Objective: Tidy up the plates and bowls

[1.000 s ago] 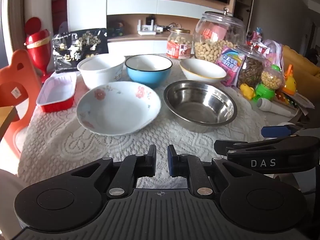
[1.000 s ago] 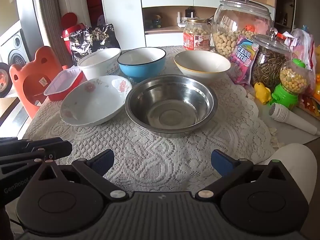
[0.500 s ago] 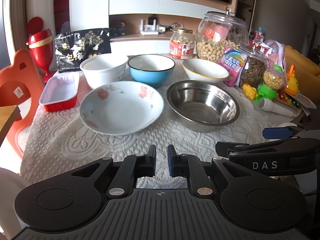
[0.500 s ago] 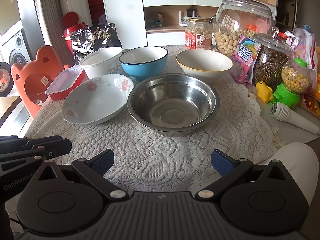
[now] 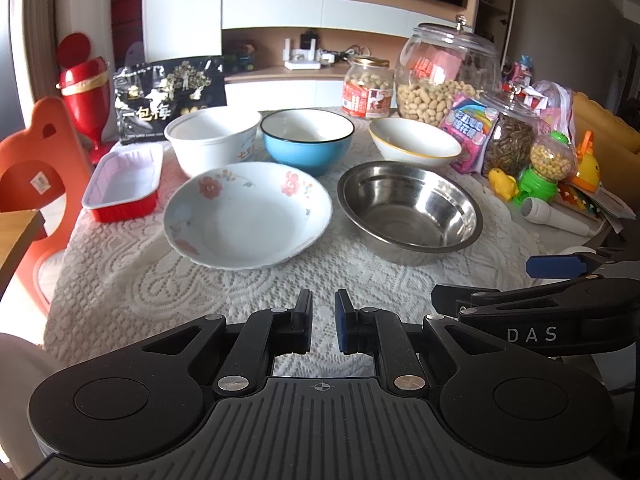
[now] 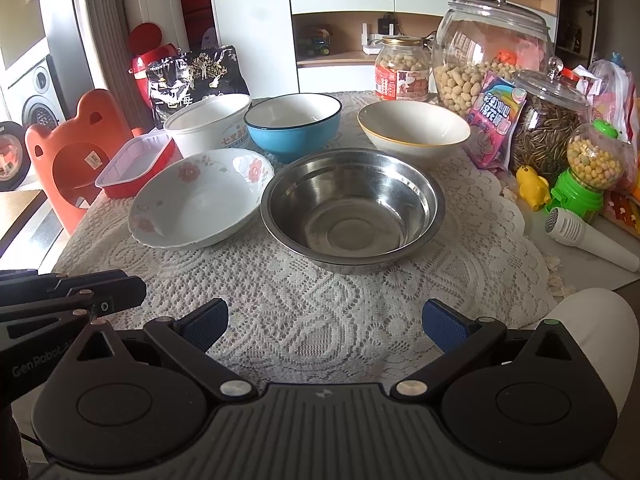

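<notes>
On the lace-covered table a floral white dish [image 5: 248, 214] [image 6: 202, 196] sits beside a steel bowl [image 5: 410, 210] [image 6: 352, 208]. Behind them stand a white tub bowl [image 5: 212, 136] [image 6: 206, 122], a blue bowl [image 5: 307, 138] [image 6: 293, 122] and a yellow-rimmed white bowl [image 5: 414, 142] [image 6: 414, 128]. My left gripper [image 5: 323, 320] hovers near the front edge, nearly shut and empty. My right gripper [image 6: 325, 320] is wide open and empty, in front of the steel bowl.
A red tray [image 5: 124, 182] lies at the left. Jars of nuts [image 5: 444, 72], snack packets, a green candy toy [image 6: 588, 172] and a white microphone [image 6: 588, 238] crowd the right side. An orange chair [image 5: 32, 176] stands at the left edge.
Both grippers have moved slightly forward toward the bowls. Their jaws have not changed.
</notes>
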`<state>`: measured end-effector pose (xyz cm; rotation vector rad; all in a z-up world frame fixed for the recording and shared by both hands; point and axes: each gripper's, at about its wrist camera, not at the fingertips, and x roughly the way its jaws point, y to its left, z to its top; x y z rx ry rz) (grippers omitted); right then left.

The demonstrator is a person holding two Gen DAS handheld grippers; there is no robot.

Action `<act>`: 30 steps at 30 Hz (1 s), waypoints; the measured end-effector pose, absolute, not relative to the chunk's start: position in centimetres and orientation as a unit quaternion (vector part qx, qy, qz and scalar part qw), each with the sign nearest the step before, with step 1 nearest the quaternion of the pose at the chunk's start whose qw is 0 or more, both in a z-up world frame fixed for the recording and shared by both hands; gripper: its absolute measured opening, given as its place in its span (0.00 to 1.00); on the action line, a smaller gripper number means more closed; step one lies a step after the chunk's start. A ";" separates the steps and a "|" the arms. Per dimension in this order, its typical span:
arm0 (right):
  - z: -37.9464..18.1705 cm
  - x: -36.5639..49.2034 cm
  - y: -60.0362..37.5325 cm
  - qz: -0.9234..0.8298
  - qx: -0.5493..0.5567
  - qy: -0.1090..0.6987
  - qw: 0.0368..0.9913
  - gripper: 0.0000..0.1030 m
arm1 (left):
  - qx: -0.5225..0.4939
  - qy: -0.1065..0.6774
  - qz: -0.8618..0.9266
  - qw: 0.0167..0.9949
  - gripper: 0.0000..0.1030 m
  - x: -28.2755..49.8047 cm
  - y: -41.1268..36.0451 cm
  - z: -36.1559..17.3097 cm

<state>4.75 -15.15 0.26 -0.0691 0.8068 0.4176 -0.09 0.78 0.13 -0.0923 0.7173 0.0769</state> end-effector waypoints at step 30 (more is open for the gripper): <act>0.3 4.5 -15.0 0.210 -0.035 0.389 0.897 1.00 | -0.049 0.356 0.043 0.932 0.14 -0.2 1.0 0.1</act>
